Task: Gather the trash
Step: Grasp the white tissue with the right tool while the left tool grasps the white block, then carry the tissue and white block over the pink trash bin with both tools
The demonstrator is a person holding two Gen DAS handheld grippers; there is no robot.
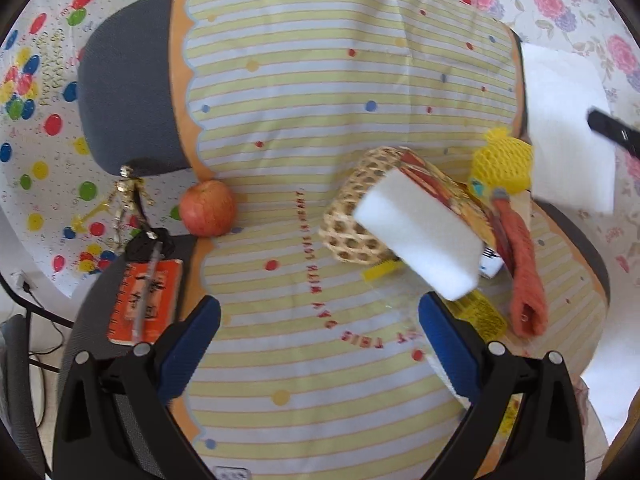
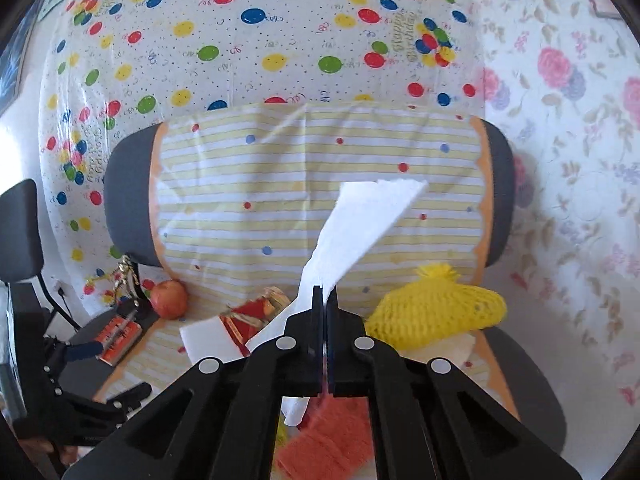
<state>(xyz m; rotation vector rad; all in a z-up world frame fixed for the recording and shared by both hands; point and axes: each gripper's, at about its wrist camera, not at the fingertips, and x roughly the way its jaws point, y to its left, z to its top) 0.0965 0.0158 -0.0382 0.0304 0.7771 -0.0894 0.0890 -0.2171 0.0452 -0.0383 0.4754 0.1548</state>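
Note:
My right gripper [image 2: 325, 294] is shut on a white paper tissue [image 2: 360, 224] and holds it up above the chair seat; the tissue also shows in the left wrist view [image 1: 564, 128] at the right. My left gripper [image 1: 320, 320] is open and empty, low over the striped cloth [image 1: 320, 92] on the chair. Ahead of it to the right lies a pile: a white foam block [image 1: 420, 236], a woven basket [image 1: 352, 216], a red and yellow packet [image 1: 436, 184], a yellow foam net [image 1: 502, 164], an orange knitted cloth [image 1: 524, 272] and yellow wrappers [image 1: 480, 312].
A red apple [image 1: 207, 208] sits at the cloth's left edge. An orange booklet with a pen [image 1: 146, 300] and a black key bunch with a gold chain [image 1: 132, 208] lie left of it. The grey chair back [image 1: 124, 92] stands behind. Balloon and flower sheets cover the walls.

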